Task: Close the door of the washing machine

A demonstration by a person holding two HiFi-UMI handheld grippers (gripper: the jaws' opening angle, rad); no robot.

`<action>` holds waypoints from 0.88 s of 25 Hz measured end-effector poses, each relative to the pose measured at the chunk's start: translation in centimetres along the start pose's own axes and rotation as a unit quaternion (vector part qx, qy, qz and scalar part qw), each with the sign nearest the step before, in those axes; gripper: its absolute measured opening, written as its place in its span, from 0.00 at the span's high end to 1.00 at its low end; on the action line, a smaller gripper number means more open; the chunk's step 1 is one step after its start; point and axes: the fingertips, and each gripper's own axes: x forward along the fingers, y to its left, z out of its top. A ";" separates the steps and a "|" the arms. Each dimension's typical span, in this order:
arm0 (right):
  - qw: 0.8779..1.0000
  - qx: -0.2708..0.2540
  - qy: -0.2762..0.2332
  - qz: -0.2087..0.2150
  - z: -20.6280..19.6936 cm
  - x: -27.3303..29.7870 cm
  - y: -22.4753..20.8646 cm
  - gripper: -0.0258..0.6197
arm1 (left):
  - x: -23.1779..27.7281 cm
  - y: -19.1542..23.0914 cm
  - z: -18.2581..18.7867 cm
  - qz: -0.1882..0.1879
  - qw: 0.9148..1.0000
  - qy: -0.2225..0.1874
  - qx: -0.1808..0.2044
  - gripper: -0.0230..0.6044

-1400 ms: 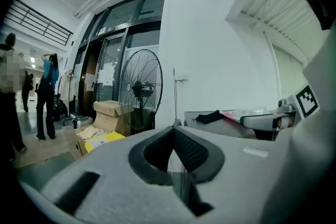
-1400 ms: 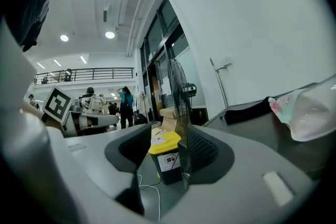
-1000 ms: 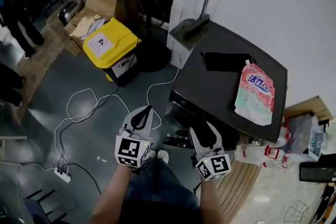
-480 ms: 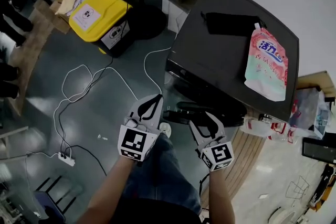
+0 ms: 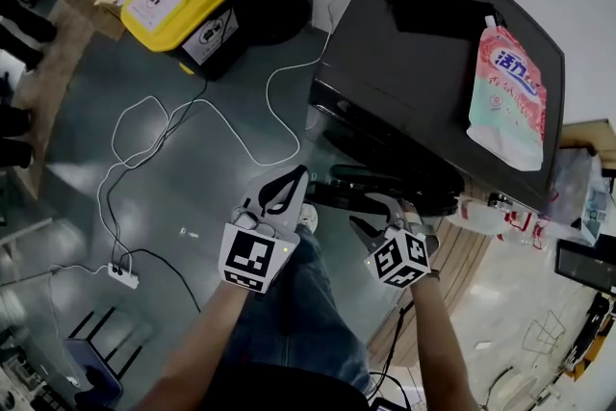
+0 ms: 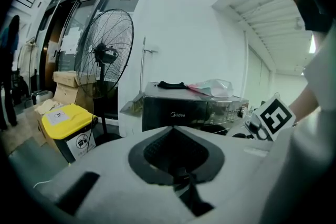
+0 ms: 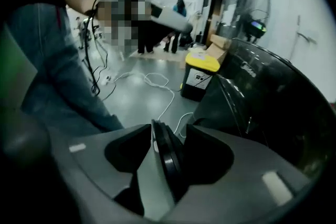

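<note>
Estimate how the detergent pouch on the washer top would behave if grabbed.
The pouch looks like soft film lying flat on the washing machine, so it would probably sag rather than stay stiff. It seems bulged with contents, so likely heavy for its size, with weight shifting. Its glossy skin may slip in jaws.

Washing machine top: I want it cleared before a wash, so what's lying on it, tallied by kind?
Pink-and-white refill pouch: 1
Flat black item, too dark to identify: 1
Total on the washing machine: 2
</note>
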 end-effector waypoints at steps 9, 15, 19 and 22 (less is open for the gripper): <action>0.975 -0.165 0.142 0.052 -2.7 2.9 1.2 0.64 | -0.2 0.9 0.2 0.003 1.000 -0.003 -0.002 0.95; 0.964 -0.174 0.190 0.063 -4.2 3.5 1.5 0.68 | 0.1 1.5 0.2 0.007 1.000 -0.003 -0.008 0.95; 0.963 -0.179 0.196 0.054 -3.8 3.6 1.0 0.72 | 0.3 1.8 0.4 0.010 1.000 -0.002 -0.009 0.95; 0.963 -0.177 0.196 0.048 -3.9 3.6 0.8 0.73 | 0.6 2.0 0.6 0.010 1.000 -0.002 -0.009 0.95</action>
